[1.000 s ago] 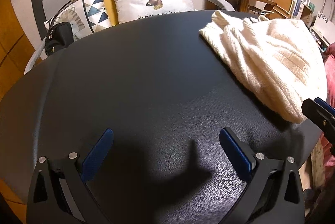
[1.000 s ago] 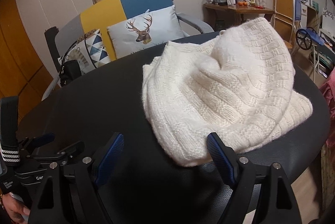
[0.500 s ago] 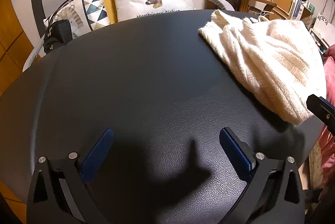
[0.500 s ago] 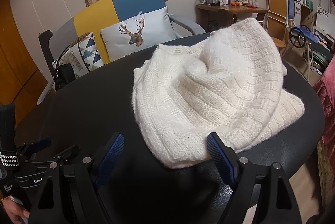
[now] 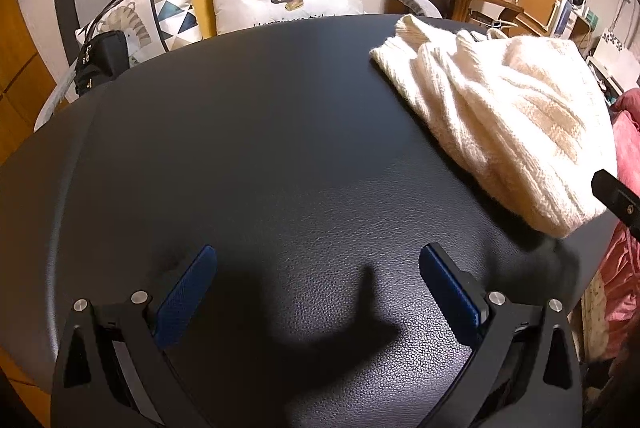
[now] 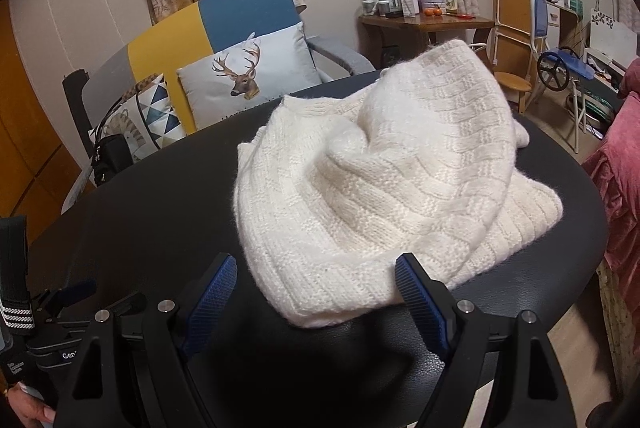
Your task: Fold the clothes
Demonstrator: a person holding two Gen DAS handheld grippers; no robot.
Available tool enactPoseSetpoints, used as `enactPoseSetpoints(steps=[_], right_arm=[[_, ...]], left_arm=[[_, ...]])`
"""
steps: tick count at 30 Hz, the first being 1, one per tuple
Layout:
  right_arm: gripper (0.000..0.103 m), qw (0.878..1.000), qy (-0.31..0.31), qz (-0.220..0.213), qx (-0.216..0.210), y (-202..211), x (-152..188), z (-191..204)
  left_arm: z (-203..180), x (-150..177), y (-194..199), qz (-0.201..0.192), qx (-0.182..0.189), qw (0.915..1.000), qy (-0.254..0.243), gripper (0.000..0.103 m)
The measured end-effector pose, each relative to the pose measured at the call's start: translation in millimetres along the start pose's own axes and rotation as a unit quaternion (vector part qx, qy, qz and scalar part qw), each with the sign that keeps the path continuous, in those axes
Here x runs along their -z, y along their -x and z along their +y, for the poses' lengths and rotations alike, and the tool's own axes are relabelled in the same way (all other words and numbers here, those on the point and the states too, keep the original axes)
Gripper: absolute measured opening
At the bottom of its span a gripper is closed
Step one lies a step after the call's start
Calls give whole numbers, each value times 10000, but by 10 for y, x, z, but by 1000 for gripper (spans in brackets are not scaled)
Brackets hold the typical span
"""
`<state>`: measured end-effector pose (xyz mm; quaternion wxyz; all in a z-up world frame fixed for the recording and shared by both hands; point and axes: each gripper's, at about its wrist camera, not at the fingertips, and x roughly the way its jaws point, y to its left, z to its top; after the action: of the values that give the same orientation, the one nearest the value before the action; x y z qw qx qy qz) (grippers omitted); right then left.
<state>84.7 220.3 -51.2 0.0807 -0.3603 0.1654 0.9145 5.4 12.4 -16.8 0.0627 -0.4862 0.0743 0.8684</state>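
Observation:
A cream knitted sweater (image 6: 384,183) lies bunched in a heap on the black leather table (image 6: 160,211). My right gripper (image 6: 316,290) is open, with the sweater's near hem just ahead of and between its blue pads, not touching. In the left wrist view the sweater (image 5: 508,119) sits at the right side of the table (image 5: 260,147). My left gripper (image 5: 316,284) hovers open over bare table, well left of the sweater, holding nothing.
Behind the table stands a blue, yellow and grey sofa (image 6: 224,27) with a deer cushion (image 6: 248,79) and a black bag (image 5: 100,59). A wooden side table (image 6: 428,23) with jars is at the back right. Pink fabric (image 6: 616,167) borders the table's right edge.
The right gripper has moved a little nearer the sweater's hem and turned slightly right. The left gripper has drifted slightly; both stay open.

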Motion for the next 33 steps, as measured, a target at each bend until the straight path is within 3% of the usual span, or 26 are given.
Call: enactPoseSetpoints(steps=[10, 20, 33], right_arm=[[84, 9991, -400, -148, 67, 53, -28, -243], [84, 9993, -356, -120, 87, 53, -13, -271], [84, 9988, -458, -95, 136, 34, -4, -324]], left_arm=[[-179, -193, 22, -164, 50, 9995, -273, 103], [-333, -222, 63, -344, -31, 9980, -533, 103], [-512, -328, 58, -416, 145, 9968, -669, 103]])
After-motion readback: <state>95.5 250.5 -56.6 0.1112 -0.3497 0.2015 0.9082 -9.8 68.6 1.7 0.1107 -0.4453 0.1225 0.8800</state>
